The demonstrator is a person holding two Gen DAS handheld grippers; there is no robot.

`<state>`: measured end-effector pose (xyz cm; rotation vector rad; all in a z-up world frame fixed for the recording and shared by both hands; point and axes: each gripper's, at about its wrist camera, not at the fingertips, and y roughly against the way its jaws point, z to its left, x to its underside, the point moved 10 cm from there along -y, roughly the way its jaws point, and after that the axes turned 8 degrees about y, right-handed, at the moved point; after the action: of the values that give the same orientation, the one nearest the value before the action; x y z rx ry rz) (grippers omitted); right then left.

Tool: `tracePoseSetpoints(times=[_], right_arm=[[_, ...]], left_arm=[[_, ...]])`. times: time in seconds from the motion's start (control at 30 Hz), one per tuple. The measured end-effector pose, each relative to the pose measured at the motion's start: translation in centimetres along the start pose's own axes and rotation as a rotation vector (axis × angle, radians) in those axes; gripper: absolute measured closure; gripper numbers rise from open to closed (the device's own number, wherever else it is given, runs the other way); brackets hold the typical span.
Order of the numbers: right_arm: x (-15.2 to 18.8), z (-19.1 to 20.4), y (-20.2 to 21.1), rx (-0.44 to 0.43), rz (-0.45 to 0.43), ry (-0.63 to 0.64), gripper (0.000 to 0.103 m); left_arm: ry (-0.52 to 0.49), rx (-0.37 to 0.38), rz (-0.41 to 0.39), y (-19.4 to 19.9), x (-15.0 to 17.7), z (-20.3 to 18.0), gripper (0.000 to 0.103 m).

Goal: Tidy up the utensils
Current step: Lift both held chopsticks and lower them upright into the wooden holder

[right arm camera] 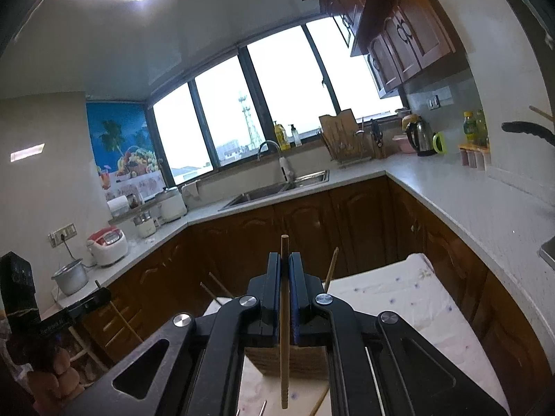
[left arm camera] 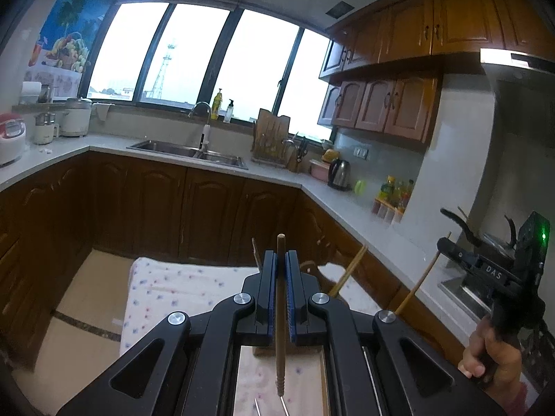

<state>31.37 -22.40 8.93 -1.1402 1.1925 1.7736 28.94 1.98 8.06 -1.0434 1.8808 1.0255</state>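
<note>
While both chopsticks are up in the air, the sorting looks only partly done, best guess. The left tongs [left arm camera: 281,260] are clamped tight on one wooden chopstick [left arm camera: 280,315], and the right tongs [right arm camera: 284,261] pinch a second chopstick [right arm camera: 284,329] the same way, each stick running upright between the blue pads. Both hang over the cloth-covered worktop [left arm camera: 180,291], right above a wooden holder [right arm camera: 270,360]. Count so far: two sticks gripped, plus roughly three or four more poking up around the holder in the right view. Metal tips [left arm camera: 270,407] peek in low, kind unclear. Neither held stick is put away yet.
</note>
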Motion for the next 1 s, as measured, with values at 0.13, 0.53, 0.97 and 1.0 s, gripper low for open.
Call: tracePoseSetpoints(times=[0.13, 0.53, 0.97, 1.0], right_arm=[[-1.5, -0.4, -0.9, 0.003, -0.021, -0.009, 0.098], [-5.2, -1.2, -5.7, 0.056, -0.079, 0.037, 0.098], [2.0, -4.2, -10.8, 0.074, 0.025, -0.041, 0.098], [2.6, -4.3, -11.1, 0.074, 0.034, -0.048, 0.098]], left_arm=[[0.002, 0.004, -0.039, -1.3, -1.3, 0.4, 0.1], [0.003, 0.016, -0.15, -7.0, -3.4, 0.0, 0.1], [0.087, -0.05, -0.045, -16.5, 3.0, 4.2, 0.099], [0.088, -0.053, -0.033, -17.0, 3.6, 4.3, 0.099]])
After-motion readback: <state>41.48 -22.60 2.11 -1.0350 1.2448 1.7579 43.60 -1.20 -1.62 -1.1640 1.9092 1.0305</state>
